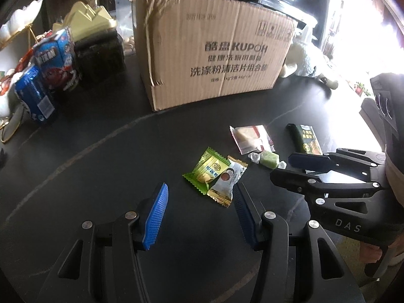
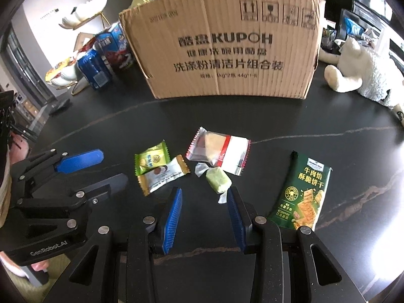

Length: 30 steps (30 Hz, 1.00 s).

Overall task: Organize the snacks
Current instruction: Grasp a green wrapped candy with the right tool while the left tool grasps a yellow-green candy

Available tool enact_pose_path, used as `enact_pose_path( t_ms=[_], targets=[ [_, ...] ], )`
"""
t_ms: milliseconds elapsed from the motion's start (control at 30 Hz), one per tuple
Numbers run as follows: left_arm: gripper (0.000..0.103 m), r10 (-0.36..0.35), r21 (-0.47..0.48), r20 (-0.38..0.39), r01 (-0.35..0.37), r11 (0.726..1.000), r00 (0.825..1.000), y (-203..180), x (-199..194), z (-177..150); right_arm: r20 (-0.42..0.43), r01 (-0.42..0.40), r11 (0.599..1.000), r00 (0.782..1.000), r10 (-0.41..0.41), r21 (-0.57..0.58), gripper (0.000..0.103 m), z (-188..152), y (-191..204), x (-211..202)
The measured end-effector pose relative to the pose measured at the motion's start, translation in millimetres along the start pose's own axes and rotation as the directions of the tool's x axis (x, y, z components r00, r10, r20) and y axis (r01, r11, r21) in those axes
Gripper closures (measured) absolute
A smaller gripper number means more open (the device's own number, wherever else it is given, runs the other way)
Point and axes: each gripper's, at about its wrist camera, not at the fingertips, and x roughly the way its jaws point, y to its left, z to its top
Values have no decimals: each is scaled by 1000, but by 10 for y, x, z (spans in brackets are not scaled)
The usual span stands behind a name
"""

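Grippers hovering open and empty, each just short of its own snack on the dark table

Left gripper is standing with its blue ribbed pads parted, nothing between them; the white-and-gold foil snack packet is lying just ahead, its near corner almost touching the right-side pad, long axis slanting away to the right, overlapping the green crinkle-edged packet. Right gripper is likewise unclenched and holding nothing; the pale green twist-wrapped candy is sitting just beyond its tips, slightly right of centre. Judging by nearness, each hand is lining up on its own piece. Farther ahead, the brown corrugated cardboard box is standing upright.
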Motion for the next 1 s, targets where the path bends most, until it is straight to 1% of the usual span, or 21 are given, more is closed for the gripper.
enact_pose_path(
  t_ms=[300,400,633,700,900,1000],
  targets=[
    [51,-6,6,-16,6,1000,1000,40,196,43,-16,5,1000,1000,-5,4,65,46,-30,134],
    [51,-21,-6,-24,21,1000,999,64,250,62,-16,6,1000,1000,-6,4,65,72,-31,159],
    [52,-32,-18,-35,32,999,999,115,355,86,-22,4,1000,1000,-4,5,65,96,-28,205],
    [53,-31,-21,-33,30,999,999,126,366,103,-22,3,1000,1000,-3,4,65,93,-25,211],
    [57,-59,-29,-36,58,998,998,183,369,113,-16,-4,1000,1000,4,9,65,106,-44,216],
    [61,-72,-35,-35,71,997,997,185,381,128,-16,-10,1000,1000,10,18,65,123,-52,230]
  ],
)
